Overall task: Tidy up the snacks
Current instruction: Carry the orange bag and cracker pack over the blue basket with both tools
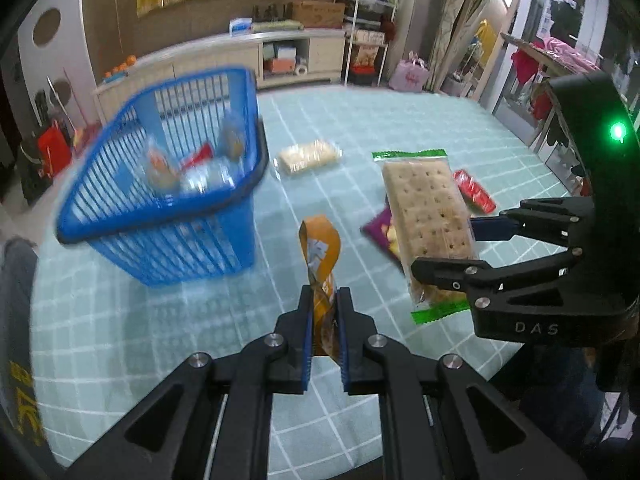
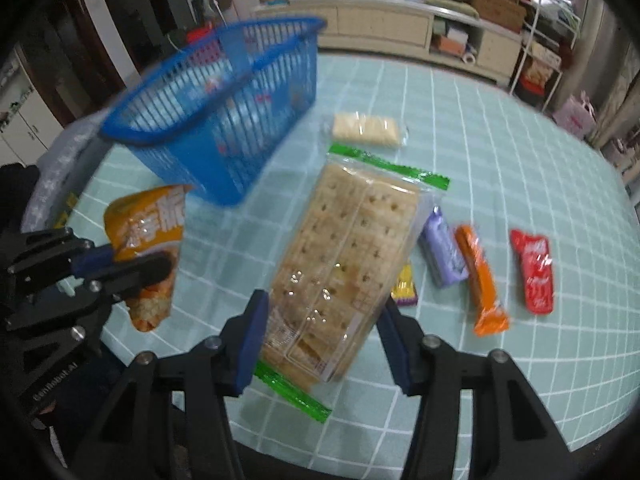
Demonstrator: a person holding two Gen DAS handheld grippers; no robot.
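While held above green checked table (image 2: pixel 500 128), cracker pack (image 2: pixel 344 264) is clamped in right gripper (image 2: pixel 324 344), orange snack bag (image 1: pixel 320 264) pinched in closed left gripper (image 1: pixel 324 336). Purple, orange, red bars seen fully only from right wrist. Blue basket (image 1: pixel 168 184) left; open cloth beyond.

Blue basket (image 1: pixel 168 216), teal checked tablecloth (image 1: pixel 360 128)

Basket (image 1: pixel 160 184) motion-blurred; contents unreadable, perhaps snack packets
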